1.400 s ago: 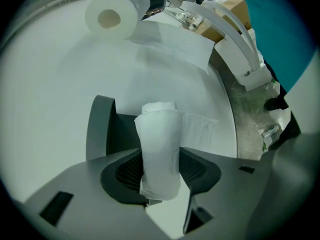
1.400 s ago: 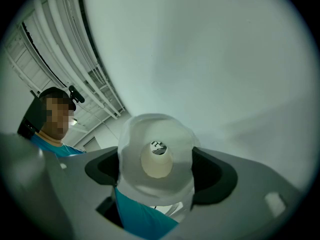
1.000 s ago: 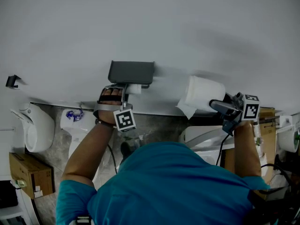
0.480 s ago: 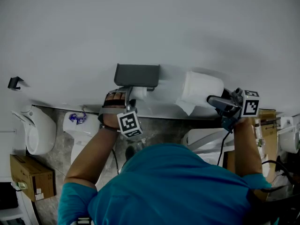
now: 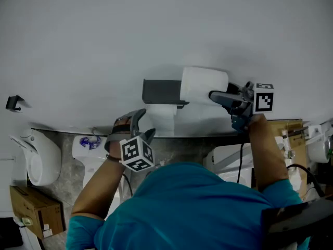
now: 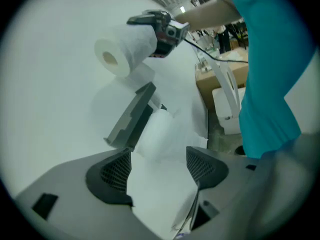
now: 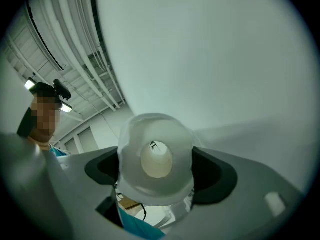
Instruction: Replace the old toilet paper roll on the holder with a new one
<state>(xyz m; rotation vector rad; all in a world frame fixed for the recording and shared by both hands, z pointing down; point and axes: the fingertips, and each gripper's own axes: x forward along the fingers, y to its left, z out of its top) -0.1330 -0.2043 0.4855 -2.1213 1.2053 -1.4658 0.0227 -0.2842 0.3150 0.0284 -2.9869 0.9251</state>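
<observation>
The dark grey holder [image 5: 162,91] hangs on the white wall, with the old white paper [image 5: 164,117] under it. My right gripper [image 5: 212,94] is shut on the new full roll [image 5: 203,84], whose left end is at the holder's right end. In the right gripper view the new roll [image 7: 156,159] fills the gap between the pads. My left gripper [image 5: 144,123] is below and left of the holder; its jaws have just been opening and stand open, gripping nothing. In the left gripper view the holder [image 6: 131,120] and old paper [image 6: 161,134] lie beyond my open left gripper [image 6: 160,169].
A black hook [image 5: 13,102] sticks out of the wall at far left. Below stand a white toilet fixture [image 5: 40,151], a cardboard box [image 5: 32,210] and, on the right, another box [image 5: 292,135] with cables.
My left gripper came off the holder, dropped down and left, and opened. My right gripper carried the new roll up and left to the holder's right end.
</observation>
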